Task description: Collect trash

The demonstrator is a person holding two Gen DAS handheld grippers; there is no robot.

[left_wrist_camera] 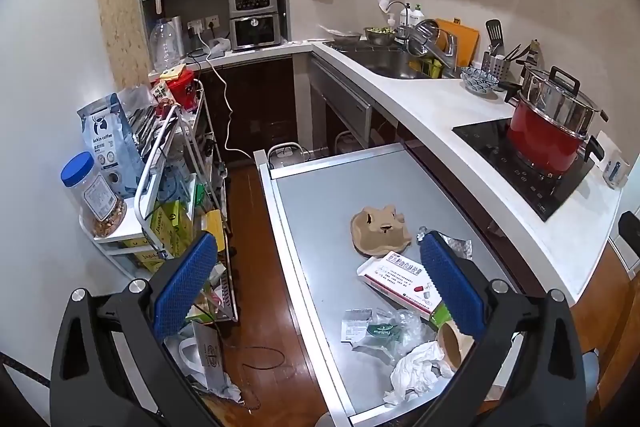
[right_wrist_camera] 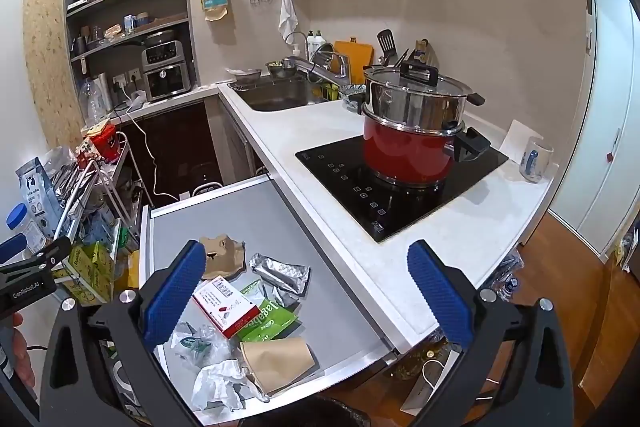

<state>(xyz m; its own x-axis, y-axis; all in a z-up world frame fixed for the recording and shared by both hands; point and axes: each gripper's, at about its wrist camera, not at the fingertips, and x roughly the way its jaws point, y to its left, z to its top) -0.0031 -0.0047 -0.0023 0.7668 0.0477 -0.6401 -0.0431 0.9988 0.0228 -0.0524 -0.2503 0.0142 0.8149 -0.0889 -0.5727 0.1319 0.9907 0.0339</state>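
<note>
Trash lies on a grey pull-out table (left_wrist_camera: 320, 195) (right_wrist_camera: 256, 215): a brown pulp cup carrier (left_wrist_camera: 380, 225) (right_wrist_camera: 222, 257), a white and red medicine box (left_wrist_camera: 400, 281) (right_wrist_camera: 224, 305), a silver foil wrapper (right_wrist_camera: 280, 271), a green packet (right_wrist_camera: 268, 321), a clear plastic wrapper (left_wrist_camera: 384, 333) (right_wrist_camera: 198, 343), a crumpled white tissue (left_wrist_camera: 416, 371) (right_wrist_camera: 218, 381) and a brown paper cup on its side (right_wrist_camera: 278, 361) (left_wrist_camera: 450, 345). My left gripper (left_wrist_camera: 316, 287) is open and empty above the table's left edge. My right gripper (right_wrist_camera: 308, 299) is open and empty above the trash. The left gripper shows in the right wrist view (right_wrist_camera: 32, 267).
A white counter (right_wrist_camera: 400, 247) runs along the right with a black hob (right_wrist_camera: 400, 187) and a red pot (right_wrist_camera: 412, 139). A sink (left_wrist_camera: 384, 63) is at the back. A cluttered wire rack (left_wrist_camera: 168, 187) stands left of the table. Wooden floor (left_wrist_camera: 256, 267) lies between.
</note>
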